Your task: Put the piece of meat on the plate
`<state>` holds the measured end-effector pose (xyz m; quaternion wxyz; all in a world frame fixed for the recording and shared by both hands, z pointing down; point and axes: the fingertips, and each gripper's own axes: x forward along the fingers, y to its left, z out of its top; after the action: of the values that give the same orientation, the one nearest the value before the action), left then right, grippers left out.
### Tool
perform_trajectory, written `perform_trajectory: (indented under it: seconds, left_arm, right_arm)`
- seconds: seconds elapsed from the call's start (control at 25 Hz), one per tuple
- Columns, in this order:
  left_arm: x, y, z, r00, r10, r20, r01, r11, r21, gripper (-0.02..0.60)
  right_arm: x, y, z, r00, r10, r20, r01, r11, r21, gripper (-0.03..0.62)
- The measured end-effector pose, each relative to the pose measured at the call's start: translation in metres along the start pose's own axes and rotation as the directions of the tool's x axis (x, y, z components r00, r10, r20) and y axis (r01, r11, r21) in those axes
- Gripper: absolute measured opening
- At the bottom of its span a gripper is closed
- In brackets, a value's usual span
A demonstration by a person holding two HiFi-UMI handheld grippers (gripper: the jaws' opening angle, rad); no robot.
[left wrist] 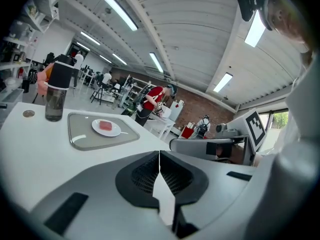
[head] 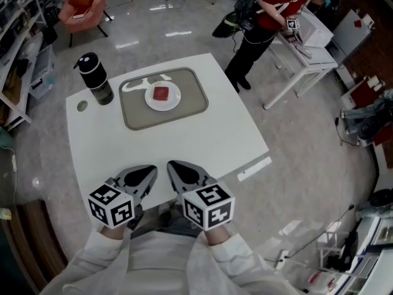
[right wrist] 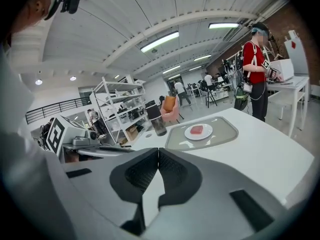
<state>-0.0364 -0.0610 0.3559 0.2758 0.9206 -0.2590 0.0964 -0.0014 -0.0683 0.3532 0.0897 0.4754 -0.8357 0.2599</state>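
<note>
A red piece of meat (head: 161,93) lies on a small white plate (head: 174,101) in the middle of a grey tray (head: 193,105) at the far side of the white table (head: 215,137). The meat (left wrist: 105,125) and the plate (right wrist: 206,133) also show in both gripper views. My left gripper (head: 150,171) and right gripper (head: 173,166) hang side by side over the table's near edge, far from the plate. Both are shut with nothing between the jaws.
A black-capped bottle (head: 95,78) stands left of the tray, a small round disc (head: 82,106) beside it. A white strip (head: 253,168) lies near the table's right edge. A person in red (head: 270,11) stands at another table (head: 307,54) far right.
</note>
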Motion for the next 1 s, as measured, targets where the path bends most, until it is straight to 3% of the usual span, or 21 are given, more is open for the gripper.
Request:
perform_trajectory:
  seconds: [0.32, 1.0]
  left_arm:
    - [0.002, -0.012, 0.01, 0.999, -0.002, 0.048, 0.003, 0.999, -0.036, 0.012]
    - [0.015, -0.037, 0.005, 0.999, 0.01, 0.043, -0.008, 0.999, -0.046, 0.012]
  right_arm:
    - [-0.01, -0.001, 0.007, 0.999, 0.03, 0.012, -0.03, 0.999, -0.024, 0.015]
    - [-0.033, -0.007, 0.002, 0.998, 0.069, -0.006, -0.069, 0.996, -0.058, 0.015]
